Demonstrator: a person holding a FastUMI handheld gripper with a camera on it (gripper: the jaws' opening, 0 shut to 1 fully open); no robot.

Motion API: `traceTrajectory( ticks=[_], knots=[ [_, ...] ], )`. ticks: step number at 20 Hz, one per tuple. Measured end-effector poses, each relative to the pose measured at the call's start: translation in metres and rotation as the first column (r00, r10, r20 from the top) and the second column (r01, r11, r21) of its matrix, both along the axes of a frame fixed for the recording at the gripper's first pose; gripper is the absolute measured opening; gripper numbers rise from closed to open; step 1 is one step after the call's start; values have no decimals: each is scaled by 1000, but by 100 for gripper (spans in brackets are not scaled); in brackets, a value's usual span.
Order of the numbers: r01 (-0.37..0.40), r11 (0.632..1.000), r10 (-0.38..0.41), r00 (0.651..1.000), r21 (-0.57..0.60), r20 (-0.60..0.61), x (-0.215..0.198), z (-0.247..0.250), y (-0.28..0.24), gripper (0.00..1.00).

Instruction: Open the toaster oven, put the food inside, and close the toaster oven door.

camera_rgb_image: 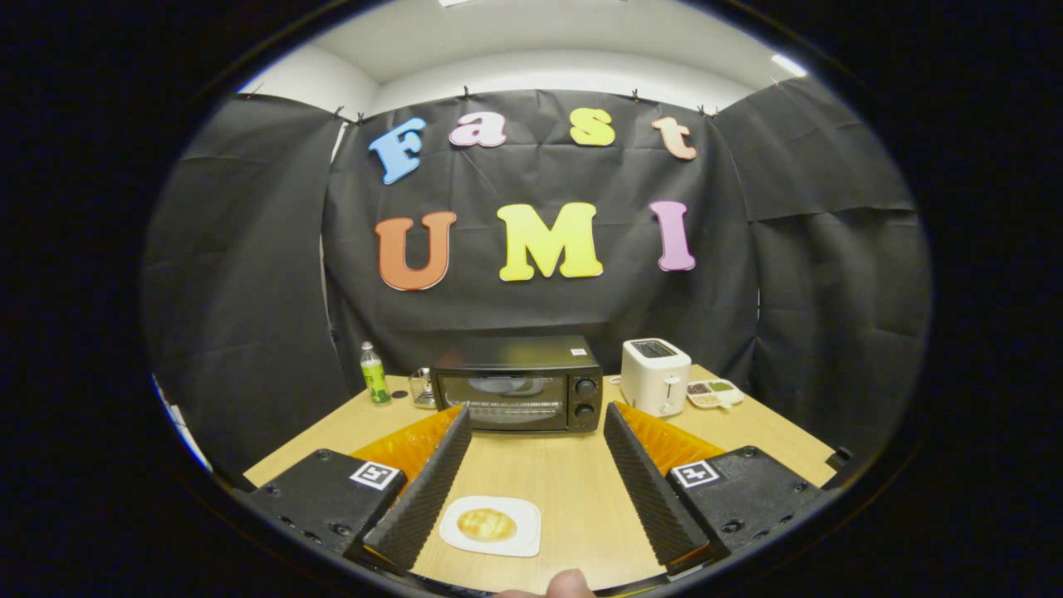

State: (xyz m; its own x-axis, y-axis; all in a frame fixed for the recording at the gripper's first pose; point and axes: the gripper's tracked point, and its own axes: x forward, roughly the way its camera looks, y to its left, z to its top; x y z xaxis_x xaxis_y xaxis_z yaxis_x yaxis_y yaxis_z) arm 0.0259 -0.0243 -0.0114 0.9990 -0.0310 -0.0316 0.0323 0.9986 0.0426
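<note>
Gripper view: the oven [516, 384] door is closed, the food [487, 524] sits on its plate [525, 541], and the tongs [537, 419] are spread wide, empty; judging by this, every step remains.

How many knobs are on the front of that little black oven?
2 knobs, stacked one above the other, right of the toaster oven door's glass. The open tongs frame it; none seem hidden.

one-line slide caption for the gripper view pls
Open gripper above a wooden table, fingers flanking a plated pastry, closed toaster oven just ahead.
</note>
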Motion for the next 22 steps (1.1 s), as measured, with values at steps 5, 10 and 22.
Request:
traceTrajectory(
  ticks=[5,10,22],
  knots=[
    [-12,1000,12,1000,-12,-12,22,-3,9,100],
    [-27,1000,27,1000,-12,3,55,1,17,100],
    [-58,997,56,997,-40,-49,176,-7,36,100]
  ],
)
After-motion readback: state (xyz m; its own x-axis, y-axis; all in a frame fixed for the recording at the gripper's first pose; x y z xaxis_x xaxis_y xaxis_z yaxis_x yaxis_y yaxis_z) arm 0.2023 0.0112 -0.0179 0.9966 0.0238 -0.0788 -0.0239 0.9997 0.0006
